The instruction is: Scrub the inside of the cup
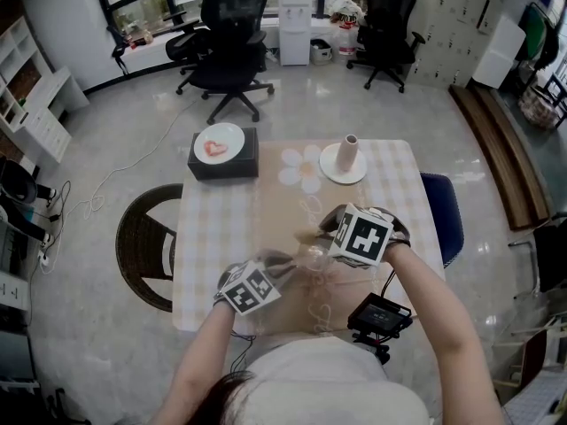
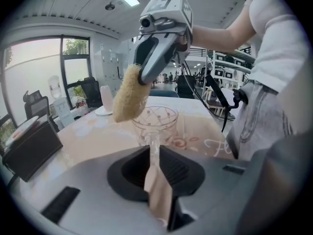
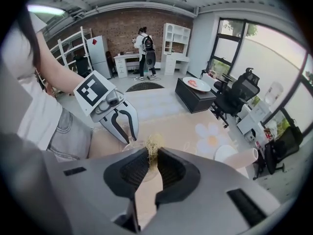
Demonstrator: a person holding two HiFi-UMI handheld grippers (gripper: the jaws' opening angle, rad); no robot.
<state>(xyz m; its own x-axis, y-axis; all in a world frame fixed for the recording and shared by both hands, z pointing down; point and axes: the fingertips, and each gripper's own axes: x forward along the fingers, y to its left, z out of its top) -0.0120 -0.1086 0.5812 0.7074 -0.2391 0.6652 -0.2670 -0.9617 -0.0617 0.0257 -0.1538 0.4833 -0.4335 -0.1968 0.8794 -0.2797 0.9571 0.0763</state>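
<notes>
Here, item by item, each placed with respect to the cup.

Cup (image 2: 155, 117): clear stemmed glass with a faint printed pattern. Its long axis runs from stem up to rim, and the mouth is turned upward. It sits over the near middle of the table (image 1: 213, 228). In the head view it is hard to pick out against the cloth.

Left gripper (image 2: 154, 151): below the cup, jaws closed on the stem. Its own body cuts off the foot of the cup, so it cannot be told whether the glass rests on the table.

Right gripper (image 2: 142, 80): above the cup and to the left of the rim in the left gripper view, jaws clamped on the top of the scrubber.

Scrubber (image 2: 129, 94): a tan, fibrous pad. Its long axis hangs down from the right gripper's jaws on a slant, with the lower end at the rim's left edge. No view settles whether it touches the rim or enters the bowl. In the right gripper view only a tuft of fibres (image 3: 154, 143) shows between the jaws, and they hide nearly all of the cup.

Black box (image 1: 223, 162): beyond the cup to the left, carrying a white plate (image 1: 219, 142).

Saucer (image 1: 341, 171): beyond the cup to the right, carrying an upright pink tumbler (image 1: 349, 153).
</notes>
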